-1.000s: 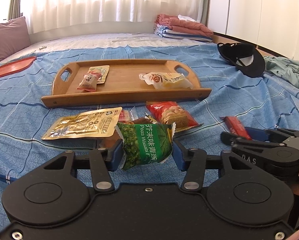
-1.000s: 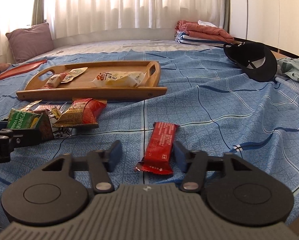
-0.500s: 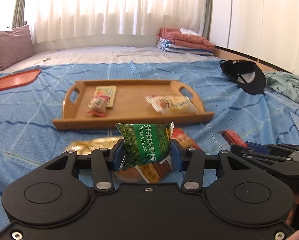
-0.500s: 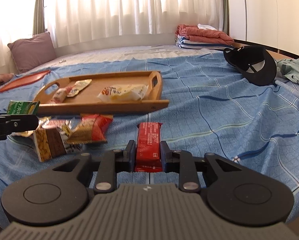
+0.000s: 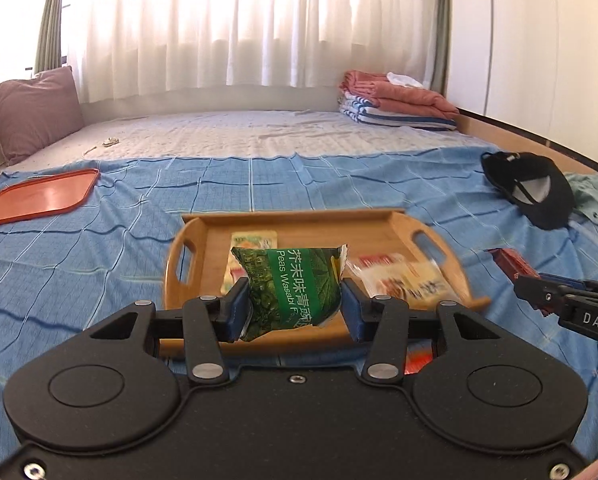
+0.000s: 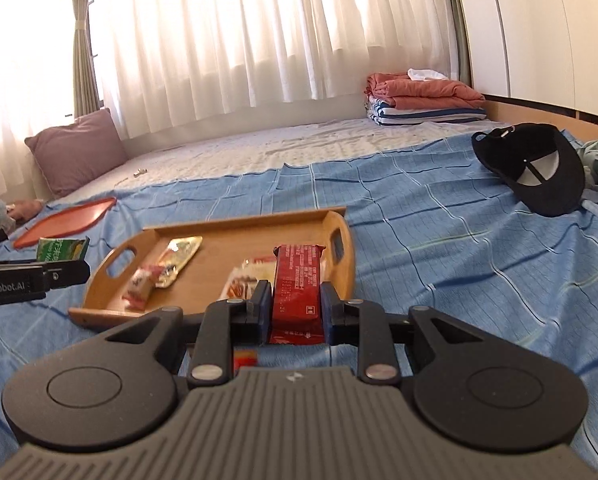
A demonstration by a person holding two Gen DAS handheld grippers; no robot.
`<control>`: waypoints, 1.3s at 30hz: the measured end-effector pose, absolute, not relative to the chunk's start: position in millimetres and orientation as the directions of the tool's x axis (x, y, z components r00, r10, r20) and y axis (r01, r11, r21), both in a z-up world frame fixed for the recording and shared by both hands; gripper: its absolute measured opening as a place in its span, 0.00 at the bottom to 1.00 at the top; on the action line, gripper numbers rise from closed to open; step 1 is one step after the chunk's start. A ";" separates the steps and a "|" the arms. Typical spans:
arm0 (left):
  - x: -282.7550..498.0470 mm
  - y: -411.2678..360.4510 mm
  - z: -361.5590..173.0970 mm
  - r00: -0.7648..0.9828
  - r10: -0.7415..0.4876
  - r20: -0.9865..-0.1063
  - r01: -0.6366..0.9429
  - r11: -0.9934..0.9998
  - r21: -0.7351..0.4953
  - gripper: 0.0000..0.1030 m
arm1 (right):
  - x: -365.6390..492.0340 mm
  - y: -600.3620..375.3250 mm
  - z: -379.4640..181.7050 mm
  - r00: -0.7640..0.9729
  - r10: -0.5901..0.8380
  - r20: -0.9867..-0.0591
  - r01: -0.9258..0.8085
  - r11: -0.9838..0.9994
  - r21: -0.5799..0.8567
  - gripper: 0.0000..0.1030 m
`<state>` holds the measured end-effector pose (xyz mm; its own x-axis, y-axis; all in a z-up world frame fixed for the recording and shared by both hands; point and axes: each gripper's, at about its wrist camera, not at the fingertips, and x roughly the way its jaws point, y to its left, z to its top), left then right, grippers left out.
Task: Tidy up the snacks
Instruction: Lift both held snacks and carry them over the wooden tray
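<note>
My left gripper (image 5: 295,304) is shut on a green wasabi-pea packet (image 5: 293,286), held in the air over the near edge of a wooden tray (image 5: 323,224). My right gripper (image 6: 295,308) is shut on a red snack bar (image 6: 297,286), lifted above the blue bedspread in front of the same tray (image 6: 227,236). In the tray lie a pale yellow sachet (image 6: 179,258), a small red-and-white wrapped sweet (image 6: 139,286) and a clear bag of snacks (image 5: 403,280). The green packet (image 6: 61,250) shows at the left of the right wrist view.
An orange plastic tray (image 5: 39,198) lies on the bed at the far left. A black cap (image 5: 533,190) sits at the right, with folded bedding (image 5: 395,102) and a mauve pillow (image 5: 33,112) behind. A red wrapper (image 5: 417,360) peeks under the left gripper.
Both grippers have risen off the bedspread with their snacks and moved toward the wooden tray. The right gripper closed on the red bar, which lay loose between its fingers a second ago.
</note>
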<state>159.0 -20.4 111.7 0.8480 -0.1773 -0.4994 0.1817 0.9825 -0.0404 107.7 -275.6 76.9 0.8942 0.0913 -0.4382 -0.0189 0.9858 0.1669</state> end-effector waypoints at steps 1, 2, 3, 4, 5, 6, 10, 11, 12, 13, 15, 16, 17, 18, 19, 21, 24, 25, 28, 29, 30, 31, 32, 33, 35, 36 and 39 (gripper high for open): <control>168.1 -19.8 113.4 0.845 -0.179 -0.503 0.180 0.982 -0.047 0.44 | 114.9 -275.1 79.1 0.893 0.094 -0.439 -0.020 0.985 0.171 0.29; 176.5 -19.2 114.8 0.842 -0.182 -0.508 0.181 0.982 -0.053 0.44 | 122.3 -274.6 80.9 0.892 0.095 -0.441 -0.020 0.985 0.172 0.29; 185.4 -18.7 116.0 0.838 -0.186 -0.513 0.182 0.982 -0.060 0.44 | 129.8 -273.8 82.5 0.891 0.095 -0.445 -0.019 0.985 0.172 0.29; 193.9 -18.4 117.2 0.835 -0.190 -0.516 0.183 0.981 -0.064 0.44 | 138.8 -273.4 84.3 0.887 0.098 -0.451 -0.020 0.984 0.176 0.29; 202.2 -18.8 117.8 0.832 -0.194 -0.520 0.187 0.980 -0.067 0.44 | 147.2 -273.7 85.8 0.884 0.101 -0.457 -0.019 0.983 0.182 0.29; 211.2 -18.9 118.8 0.828 -0.202 -0.523 0.192 0.979 -0.074 0.44 | 156.1 -273.8 87.0 0.879 0.106 -0.465 -0.020 0.982 0.186 0.29; 249.8 -21.0 118.2 0.792 -0.245 -0.559 0.209 0.969 -0.129 0.44 | 190.4 -274.8 87.3 0.858 0.129 -0.498 -0.031 0.979 0.200 0.29; 259.5 -21.8 116.1 0.781 -0.249 -0.572 0.204 0.969 -0.142 0.44 | 198.8 -274.8 86.7 0.850 0.131 -0.509 -0.030 0.979 0.202 0.29; 268.5 -22.5 114.0 0.771 -0.250 -0.585 0.198 0.968 -0.153 0.44 | 207.3 -274.7 85.6 0.843 0.133 -0.521 -0.029 0.979 0.203 0.29; 277.0 -23.8 110.0 0.760 -0.250 -0.600 0.191 0.968 -0.162 0.44 | 216.7 -274.6 83.9 0.836 0.133 -0.532 -0.026 0.979 0.203 0.29; 291.9 -26.1 101.7 0.745 -0.246 -0.620 0.176 0.969 -0.173 0.44 | 233.5 -275.3 79.7 0.822 0.131 -0.555 -0.018 0.979 0.204 0.29; 299.6 -27.8 96.1 0.739 -0.242 -0.629 0.171 0.970 -0.172 0.44 | 241.4 -275.8 77.0 0.814 0.131 -0.566 -0.016 0.979 0.203 0.29; 305.4 -29.8 90.5 0.734 -0.235 -0.638 0.163 0.972 -0.170 0.44 | 247.9 -276.3 74.2 0.807 0.127 -0.577 -0.011 0.980 0.200 0.29; 311.6 -31.5 85.8 0.727 -0.228 -0.648 0.154 0.973 -0.170 0.44 | 255.4 -276.3 71.5 0.799 0.125 -0.588 -0.005 0.979 0.202 0.29; 318.2 -33.5 79.7 0.719 -0.223 -0.659 0.145 0.974 -0.172 0.44 | 262.1 -276.9 68.5 0.791 0.126 -0.599 0.001 0.978 0.207 0.29; 328.4 -37.4 68.4 0.704 -0.213 -0.678 0.128 0.976 -0.174 0.44 | 273.9 -277.5 63.0 0.779 0.122 -0.615 0.015 0.977 0.214 0.29; 338.9 -42.5 54.1 0.684 -0.207 -0.699 0.109 0.977 -0.182 0.44 | 289.5 -279.0 54.7 0.767 0.111 -0.632 0.025 0.979 0.202 0.29; 341.0 -43.9 50.0 0.679 -0.209 -0.704 0.107 0.977 -0.186 0.44 | 293.8 -278.4 52.9 0.764 0.107 -0.636 0.025 0.981 0.195 0.29; 349.2 -51.5 39.9 0.665 -0.208 -0.717 0.102 0.977 -0.189 0.44 | 304.8 -278.1 46.2 0.752 0.102 -0.651 0.018 0.985 0.174 0.29; 351.8 -54.1 37.2 0.662 -0.208 -0.720 0.103 0.977 -0.187 0.44 | 307.8 -278.0 43.9 0.747 0.100 -0.657 0.016 0.986 0.168 0.29; 353.9 -57.0 34.7 0.661 -0.206 -0.722 0.104 0.977 -0.184 0.44 | 310.6 -277.7 41.7 0.743 0.097 -0.662 0.015 0.987 0.161 0.29; 355.4 -59.7 32.6 0.660 -0.204 -0.723 0.106 0.978 -0.180 0.44 | 313.1 -277.5 39.2 0.740 0.094 -0.667 0.015 0.988 0.156 0.29; 356.9 -62.3 30.8 0.659 -0.204 -0.724 0.108 0.978 -0.177 0.44 | 315.6 -277.2 36.6 0.735 0.092 -0.671 0.016 0.988 0.153 0.29; 358.2 -63.9 29.2 0.657 -0.206 -0.725 0.111 0.978 -0.177 0.44 | 318.0 -277.0 34.0 0.732 0.092 -0.676 0.016 0.988 0.152 0.29; 360.2 -67.3 25.6 0.655 -0.208 -0.727 0.115 0.978 -0.176 0.44 | 321.7 -276.9 28.7 0.725 0.093 -0.683 0.015 0.989 0.150 0.29; 360.9 -68.9 24.0 0.653 -0.206 -0.728 0.117 0.978 -0.172 0.44 | 323.5 -276.3 26.0 0.722 0.093 -0.686 0.012 0.989 0.148 0.29; 363.4 -71.9 18.9 0.651 -0.201 -0.732 0.116 0.979 -0.166 0.44 | 326.6 -275.4 20.3 0.717 0.096 -0.690 0.008 0.989 0.146 0.29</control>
<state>363.4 -71.9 18.9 0.6514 -0.2009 -0.7317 0.1161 0.9793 -0.1655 326.6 -275.4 20.3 0.7173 0.0959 -0.6901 0.0079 0.9893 0.1458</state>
